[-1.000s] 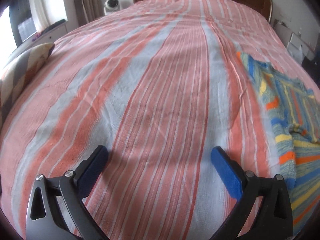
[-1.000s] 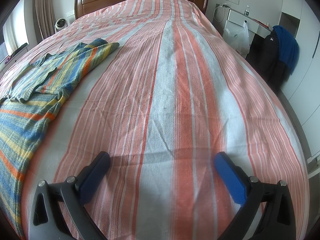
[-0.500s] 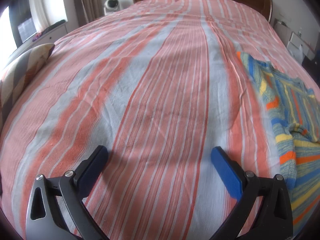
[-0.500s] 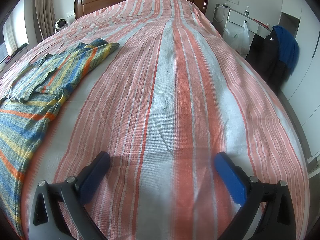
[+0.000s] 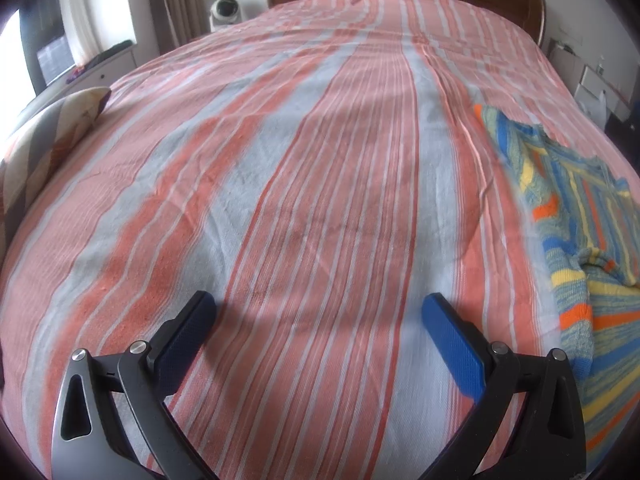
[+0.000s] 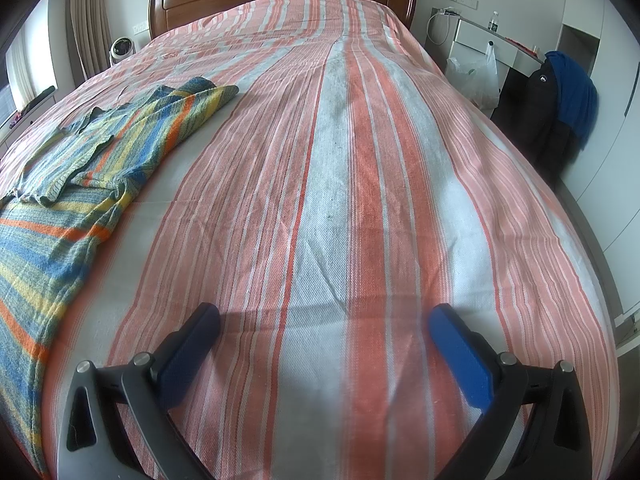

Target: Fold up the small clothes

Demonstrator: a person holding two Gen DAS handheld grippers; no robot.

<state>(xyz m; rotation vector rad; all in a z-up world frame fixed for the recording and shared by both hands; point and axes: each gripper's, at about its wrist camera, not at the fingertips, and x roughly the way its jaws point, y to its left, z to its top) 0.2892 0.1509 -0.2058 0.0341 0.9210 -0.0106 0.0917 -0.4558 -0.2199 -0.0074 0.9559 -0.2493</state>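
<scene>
On the bed [image 5: 320, 168], the sweater [image 5: 580, 216] lies at 3 o'clock of the left tool [image 5: 318, 308] and 9 o'clock of the right tool [image 6: 324, 318], both spread and empty, so a pinch could catch the bedcover too.

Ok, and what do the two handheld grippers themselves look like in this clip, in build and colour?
The two look alike. The left gripper has two curved black fingers with triangular cut-outs near the base and round silver pivot pins; each finger carries a long blue textured pad. The right gripper has the same black fingers, silver pins and blue pads. No cables, markings, hands or sleeves show in either view.
</scene>
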